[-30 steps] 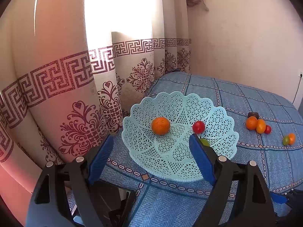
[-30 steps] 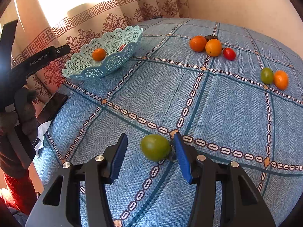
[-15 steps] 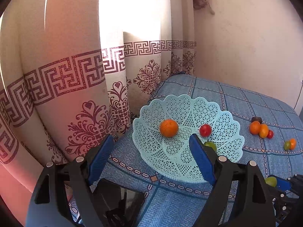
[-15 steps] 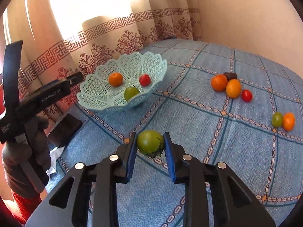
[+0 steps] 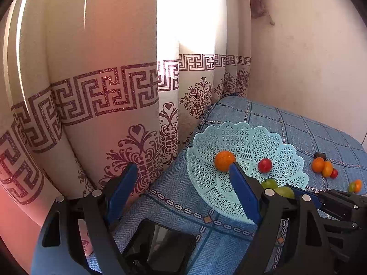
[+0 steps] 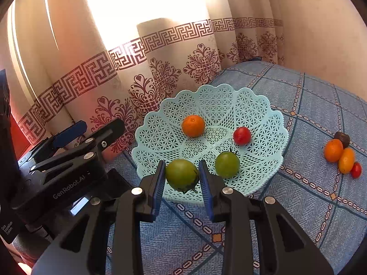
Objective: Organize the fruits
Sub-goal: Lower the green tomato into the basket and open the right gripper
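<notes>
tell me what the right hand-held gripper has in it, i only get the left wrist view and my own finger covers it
Observer: The right hand-held gripper is shut on a green tomato, clamped from both sides.
Operator: is it over the basket yet
Observer: It sits at the near rim of the blue lattice basket. I cannot tell its height above the rim.
Operator: what's that other green thing behind my finger
Observer: A second green tomato, lying loose inside the basket, just right of the held one and nearer than the red tomato.
</notes>
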The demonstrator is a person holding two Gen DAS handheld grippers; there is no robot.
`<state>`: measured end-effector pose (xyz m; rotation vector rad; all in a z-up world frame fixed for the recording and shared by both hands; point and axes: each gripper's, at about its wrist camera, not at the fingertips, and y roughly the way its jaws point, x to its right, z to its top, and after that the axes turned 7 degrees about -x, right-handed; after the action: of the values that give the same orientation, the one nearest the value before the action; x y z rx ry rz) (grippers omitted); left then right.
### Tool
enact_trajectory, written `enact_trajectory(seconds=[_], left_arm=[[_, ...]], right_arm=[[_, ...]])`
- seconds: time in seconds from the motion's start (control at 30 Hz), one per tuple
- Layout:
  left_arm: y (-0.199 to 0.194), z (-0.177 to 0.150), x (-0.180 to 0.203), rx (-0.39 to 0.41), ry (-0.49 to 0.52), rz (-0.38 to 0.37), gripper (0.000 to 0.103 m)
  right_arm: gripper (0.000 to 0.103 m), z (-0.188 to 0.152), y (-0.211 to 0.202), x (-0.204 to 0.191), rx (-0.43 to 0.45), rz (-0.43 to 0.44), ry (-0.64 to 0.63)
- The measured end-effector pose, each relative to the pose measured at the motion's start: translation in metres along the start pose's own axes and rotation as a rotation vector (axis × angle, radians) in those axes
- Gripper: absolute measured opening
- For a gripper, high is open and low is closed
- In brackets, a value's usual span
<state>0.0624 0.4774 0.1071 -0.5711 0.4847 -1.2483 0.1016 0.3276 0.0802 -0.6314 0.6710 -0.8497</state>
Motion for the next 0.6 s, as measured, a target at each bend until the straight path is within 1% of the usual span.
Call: enact_trajectory(seconds=[0.13,0.6], left_arm=[[0.003,0.001,0.000,-0.007,-0.004,-0.001,0.084],[0.006,-0.005,0.024,-0.022,0.055,-0.019,0.084]], right_arm=[[0.043,-0.004,-0.003,0.004,0.010,-0.005,0.013],[0.043,-0.026,-0.024,0.030,0.041,-0.057,0.081]])
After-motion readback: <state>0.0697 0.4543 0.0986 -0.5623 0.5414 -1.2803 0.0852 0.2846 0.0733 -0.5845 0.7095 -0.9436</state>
